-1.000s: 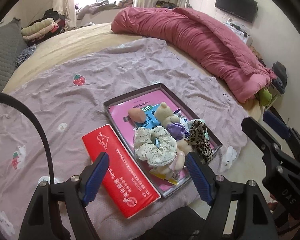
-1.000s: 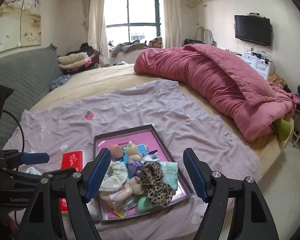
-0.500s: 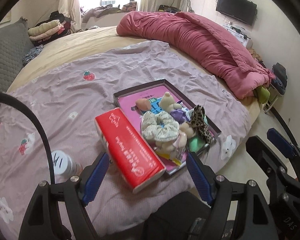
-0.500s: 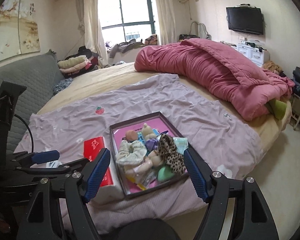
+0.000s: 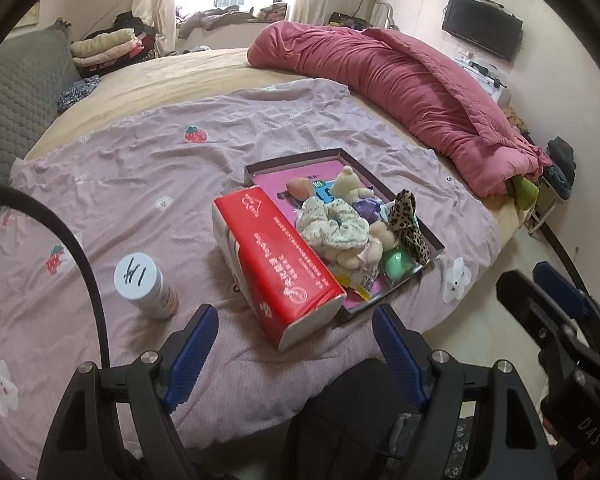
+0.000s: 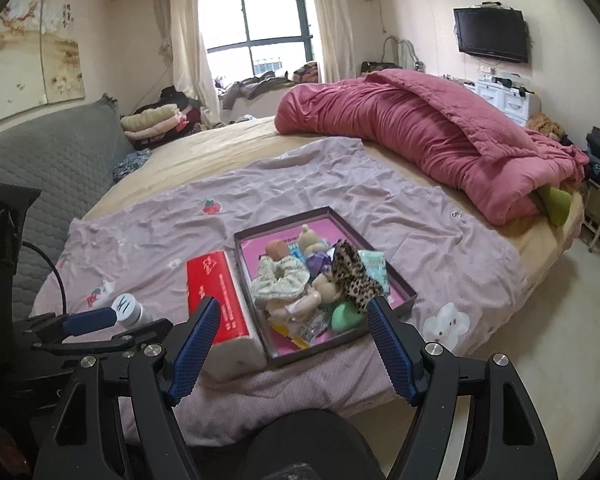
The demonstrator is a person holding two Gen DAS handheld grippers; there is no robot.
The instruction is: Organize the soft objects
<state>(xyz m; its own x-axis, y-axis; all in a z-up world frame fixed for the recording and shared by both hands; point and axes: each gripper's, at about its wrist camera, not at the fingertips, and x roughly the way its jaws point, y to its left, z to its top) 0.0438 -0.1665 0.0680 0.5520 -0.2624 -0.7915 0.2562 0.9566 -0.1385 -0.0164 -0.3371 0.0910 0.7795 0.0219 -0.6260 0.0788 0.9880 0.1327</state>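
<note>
Both tongs pulled back from tray (image 6: 404, 290) over last second; bed edge came into view. Left tongs (image 5: 296, 344) wide, empty. Right tongs (image 6: 292, 338) wide, empty. Soft things lay heaped inside tray: scrunchie (image 6: 280, 276), leopard band (image 6: 354, 276), bear (image 6: 310, 242). Red tissue pack (image 6: 216, 292) touched tray's left wall; bottle (image 5: 144, 284) left of pack. Retreat fit sorting finished, or a pause.

Glossy red plastic-wrapped tissue pack (image 5: 274, 260), crinkled matt cotton sheet (image 5: 140, 184), soft cloth scrunchie (image 5: 334, 228), quilted pink duvet (image 5: 400, 80)

Bed (image 5: 148, 84) bears sheet (image 5: 148, 184), quilt (image 5: 400, 76), tray (image 5: 430, 240).
</note>
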